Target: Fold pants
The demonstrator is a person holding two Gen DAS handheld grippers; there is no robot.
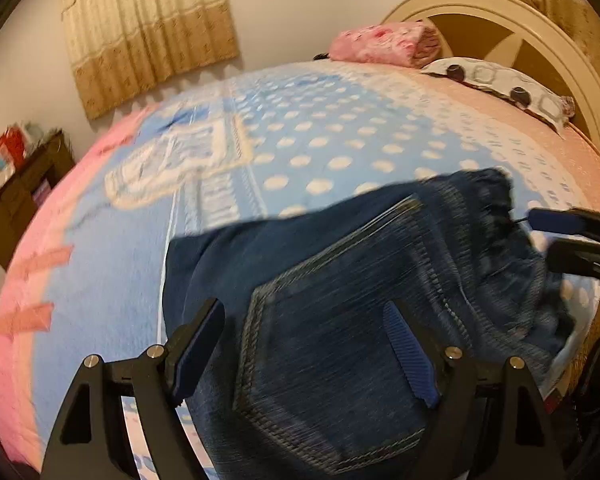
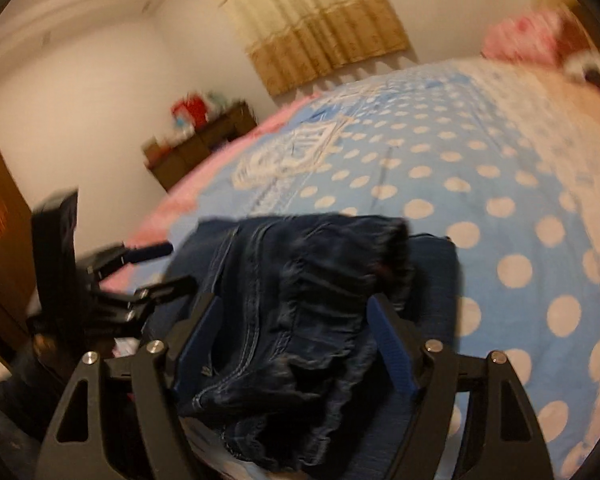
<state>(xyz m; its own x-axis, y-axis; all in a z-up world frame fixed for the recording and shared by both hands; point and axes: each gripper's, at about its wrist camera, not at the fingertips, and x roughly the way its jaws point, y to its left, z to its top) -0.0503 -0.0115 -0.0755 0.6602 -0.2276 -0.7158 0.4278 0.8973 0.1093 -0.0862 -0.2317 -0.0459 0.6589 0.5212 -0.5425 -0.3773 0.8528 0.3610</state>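
Dark blue jeans (image 1: 340, 300) lie folded in a bundle on the blue polka-dot blanket (image 1: 320, 140), a back pocket facing up. My left gripper (image 1: 304, 344) is open, its fingers apart over the pocket area. In the right wrist view the jeans (image 2: 300, 300) show a bunched elastic waistband on top. My right gripper (image 2: 296, 340) is open with its fingers either side of the waistband. The right gripper also shows in the left wrist view (image 1: 572, 240) at the jeans' right edge. The left gripper shows in the right wrist view (image 2: 140, 276) at the left.
A pink folded blanket (image 1: 384, 44) and a patterned pillow (image 1: 500, 88) lie by the headboard (image 1: 540, 40). A dark wooden cabinet (image 1: 20, 196) with items on it stands against the wall left of the bed. Curtains (image 1: 148, 28) hang behind.
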